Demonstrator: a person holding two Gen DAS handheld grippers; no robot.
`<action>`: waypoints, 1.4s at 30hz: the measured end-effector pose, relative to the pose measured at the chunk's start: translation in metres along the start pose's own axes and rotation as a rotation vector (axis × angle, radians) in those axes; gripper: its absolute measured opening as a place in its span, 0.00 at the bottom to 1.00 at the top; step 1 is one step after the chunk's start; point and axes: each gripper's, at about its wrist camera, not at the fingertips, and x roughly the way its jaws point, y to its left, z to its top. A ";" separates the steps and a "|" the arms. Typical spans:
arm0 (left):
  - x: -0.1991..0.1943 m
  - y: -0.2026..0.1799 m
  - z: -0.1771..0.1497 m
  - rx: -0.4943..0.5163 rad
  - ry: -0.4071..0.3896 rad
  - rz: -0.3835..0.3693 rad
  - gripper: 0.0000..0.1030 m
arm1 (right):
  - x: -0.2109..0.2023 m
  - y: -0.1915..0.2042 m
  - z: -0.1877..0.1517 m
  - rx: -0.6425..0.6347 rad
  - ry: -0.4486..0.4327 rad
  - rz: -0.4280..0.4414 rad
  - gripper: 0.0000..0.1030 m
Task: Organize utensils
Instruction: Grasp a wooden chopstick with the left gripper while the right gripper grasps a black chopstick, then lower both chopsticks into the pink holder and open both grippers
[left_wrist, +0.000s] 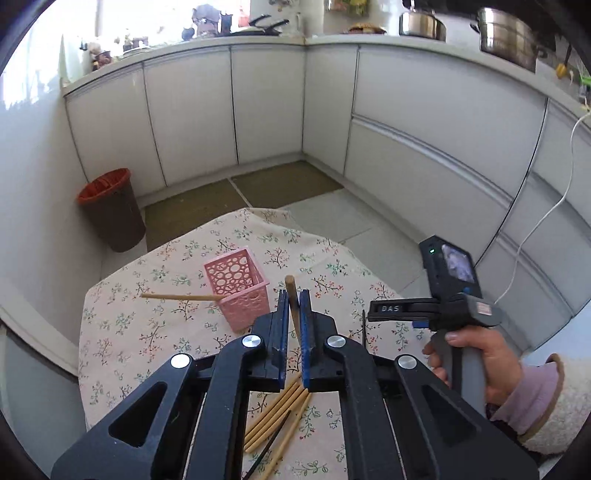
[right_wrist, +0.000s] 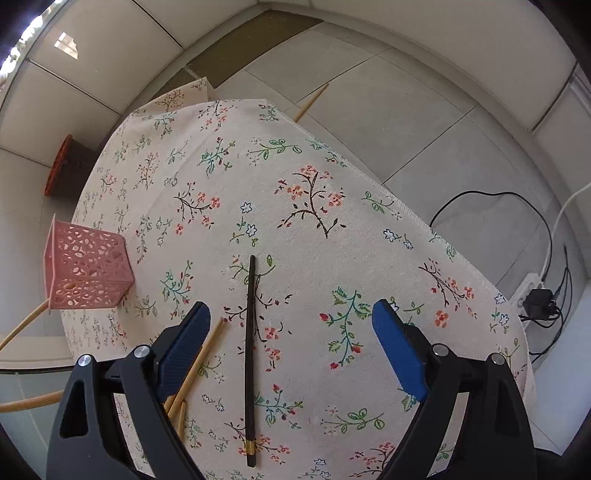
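My left gripper (left_wrist: 294, 299) is shut on a bamboo chopstick (left_wrist: 291, 295) that stands upright between its blue pads, just right of a pink perforated holder (left_wrist: 238, 288). One bamboo chopstick (left_wrist: 181, 296) sticks out of the holder's side to the left. Several bamboo chopsticks (left_wrist: 275, 417) and a black one lie on the cloth below the gripper. My right gripper (right_wrist: 291, 332) is open above a black chopstick (right_wrist: 251, 354) lying lengthwise on the cloth between its fingers. The holder also shows at the far left of the right wrist view (right_wrist: 86, 271).
A small table with a floral cloth (right_wrist: 314, 206) stands in a kitchen corner. A brown bin with an orange rim (left_wrist: 110, 210) stands on the floor. One bamboo chopstick (right_wrist: 311, 102) lies on the floor beyond the table. Cables and a power strip (right_wrist: 532, 291) lie at right.
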 end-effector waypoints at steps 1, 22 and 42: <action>-0.011 0.002 -0.003 -0.010 -0.024 0.011 0.05 | 0.004 0.006 0.000 -0.011 0.007 -0.021 0.79; -0.125 0.039 -0.049 -0.181 -0.179 0.073 0.04 | -0.052 0.037 -0.056 -0.101 -0.158 0.227 0.05; -0.126 0.044 0.025 -0.280 -0.251 0.098 0.04 | -0.258 0.107 -0.048 -0.363 -0.502 0.474 0.05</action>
